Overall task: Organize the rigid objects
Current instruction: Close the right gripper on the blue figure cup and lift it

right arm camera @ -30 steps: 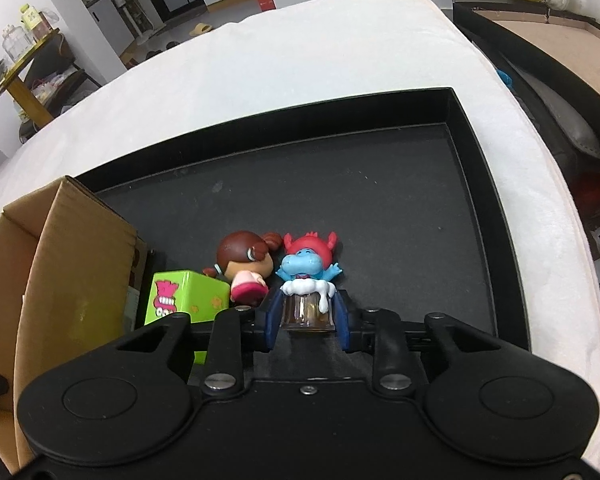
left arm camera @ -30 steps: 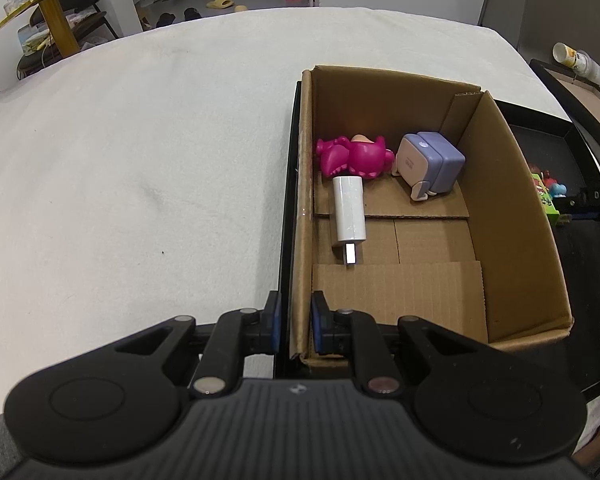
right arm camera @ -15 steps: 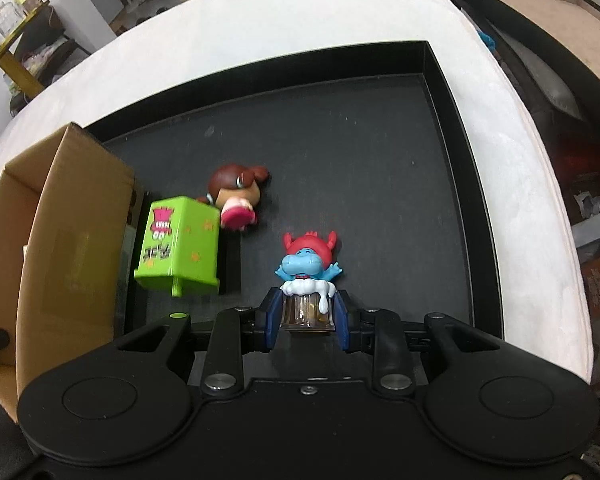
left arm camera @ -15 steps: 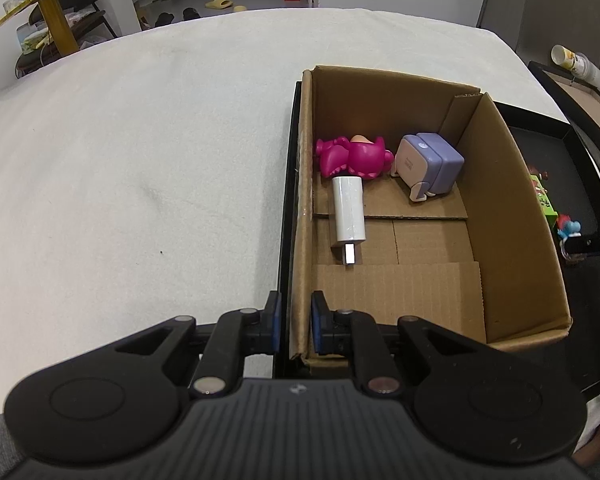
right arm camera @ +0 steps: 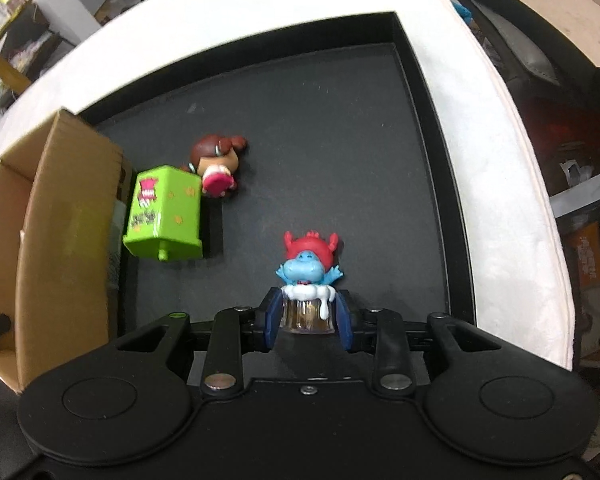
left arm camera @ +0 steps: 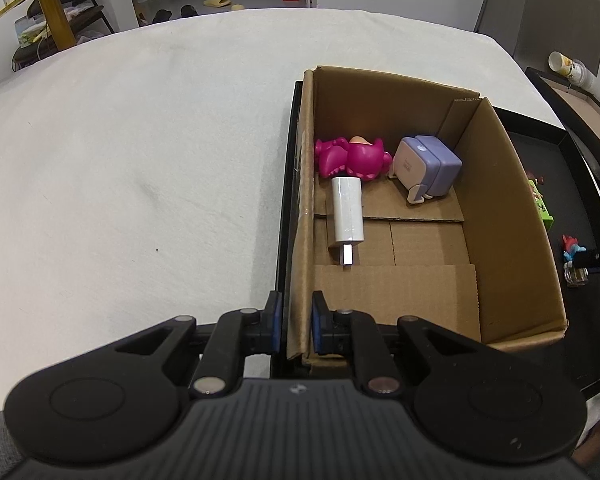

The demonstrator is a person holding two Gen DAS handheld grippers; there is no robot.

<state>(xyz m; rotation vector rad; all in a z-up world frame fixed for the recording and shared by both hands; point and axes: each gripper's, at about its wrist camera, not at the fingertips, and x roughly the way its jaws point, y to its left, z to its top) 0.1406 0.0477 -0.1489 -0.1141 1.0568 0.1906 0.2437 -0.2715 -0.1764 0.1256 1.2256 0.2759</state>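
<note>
right tongs: right gripper [right arm camera: 307, 315] has its jaws opening around the clear base of the blue figurine [right arm camera: 308, 270]; base sits between the blue pads, a sliver of gap showing on each side, so the pinch looks let go; whether a pad brushes it, cannot tell
left tongs: left gripper [left arm camera: 297, 322] pressed nearly together on the near-left wall of the cardboard box [left arm camera: 512, 216], one finger outside, one inside; pinching the wall, steadying the box
task's thing: blue figurine with red hair stands upright on the black tray [right arm camera: 414, 60], well right of the box
long axis: figurine's axis runs straight away from the right gripper, head farthest, base nearest; jaws straddle it crosswise
bearing to the box: box lies to the left of the figurine in the right wrist view; green block [right arm camera: 165, 212] and brown-haired doll [right arm camera: 216, 168] sit between them, hard by the box wall
nearer hand: right, plainly; left is occupied at the box
in the box: pink toy [left arm camera: 352, 158], white charger [left arm camera: 348, 216], lilac cube [left arm camera: 426, 168]
judgement: next move hinges on that leftward carry over the box wall; the right hand must regrip first
</note>
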